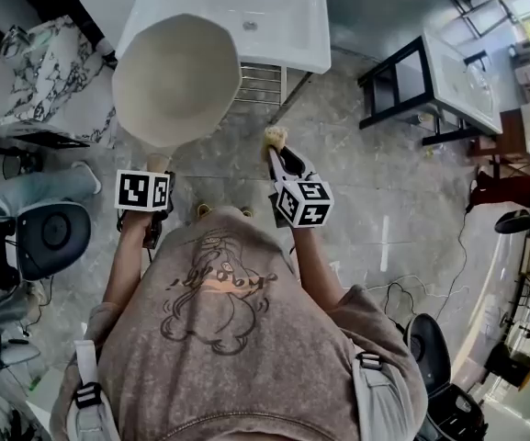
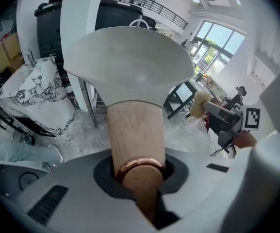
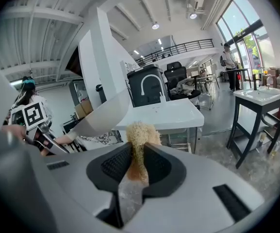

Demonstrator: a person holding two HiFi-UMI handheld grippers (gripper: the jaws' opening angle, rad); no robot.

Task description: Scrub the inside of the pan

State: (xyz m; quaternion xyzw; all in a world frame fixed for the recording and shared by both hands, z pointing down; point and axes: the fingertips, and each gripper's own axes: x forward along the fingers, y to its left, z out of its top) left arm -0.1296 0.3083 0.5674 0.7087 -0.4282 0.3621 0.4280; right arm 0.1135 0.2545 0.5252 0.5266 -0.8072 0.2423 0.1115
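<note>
The place looked like a large open showroom or test hall rather than a home. A white basin unit (image 1: 283, 26) stood free on a grey stone floor (image 1: 375, 200). A second washstand (image 1: 457, 81) on a black frame stood well apart from it, and a marble-patterned counter (image 1: 44, 81) stood near the first. An office chair (image 1: 53, 232) and loose cables (image 1: 393, 292) sat on the floor. A railed mezzanine (image 3: 178, 47), ceiling lights (image 3: 155, 26) and tall windows (image 3: 249, 28) rose beyond.
</note>
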